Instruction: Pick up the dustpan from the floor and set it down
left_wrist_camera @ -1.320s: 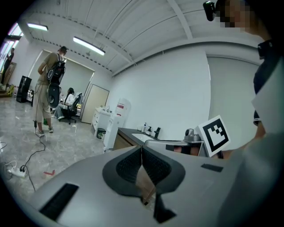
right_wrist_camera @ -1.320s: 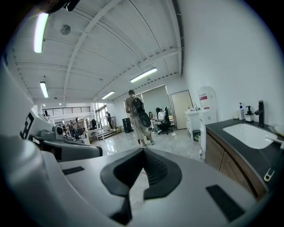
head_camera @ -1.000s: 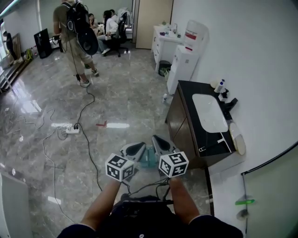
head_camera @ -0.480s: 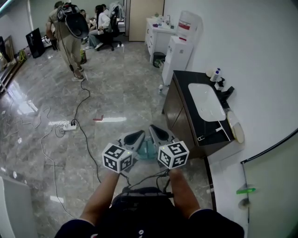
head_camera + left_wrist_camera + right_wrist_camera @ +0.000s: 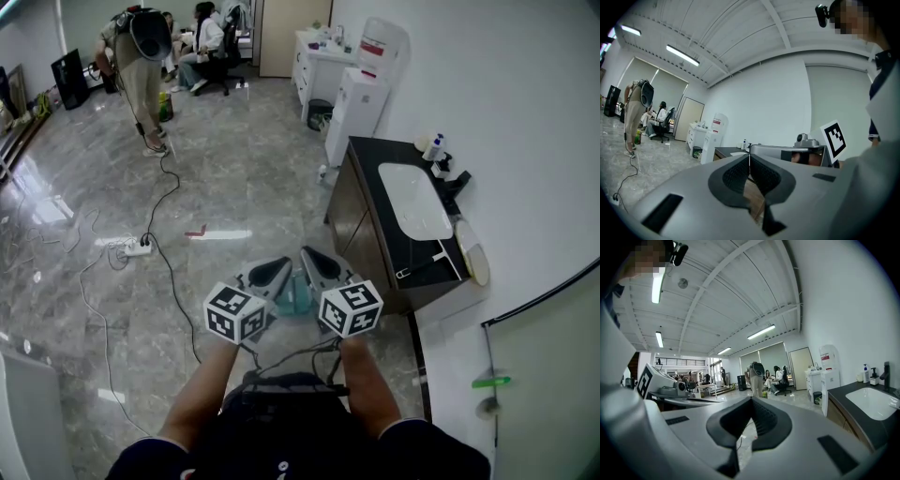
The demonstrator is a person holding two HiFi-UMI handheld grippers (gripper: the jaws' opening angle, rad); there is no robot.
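**Grey tongs shut and empty, teal dustpan [image 5: 294, 296] down on the floor [image 5: 234, 178]**

left tongs [image 5: 749, 158]: tips pressed together, nothing between them, only wall and room ahead. right tongs [image 5: 751, 401]: same, pressed together and empty, facing the open room. Both point roughly level, side by side at the person's waist, well above the floor.

Change over the last second: almost none at the tongs. Both stay closed in the same side-by-side pose, and neither has dropped toward the floor. What shifts is the head view itself. The sink cabinet [image 5: 367, 253] slides a bit up and left in frame, and the standing person [image 5: 141, 52] at the back ends up nearer the top edge. Judgement: no grasp and no reach is under way at this moment.

The dustpan shows as a small teal piece in the gap between the two tongs in the head view. It appears to lie on the floor near the sink cabinet. The tongs cover most of it, so handle direction and outline are not readable. I take it for the dustpan by colour and place, not with certainty. Neither gripper view shows it.

Stage: the scene fits two readings. Either the dustpan is on the floor waiting to be lifted, or it has been put back down and let go. The frames do not separate them. A power strip [image 5: 138, 249] with its cable lies on the floor to the left, well apart from the dustpan.
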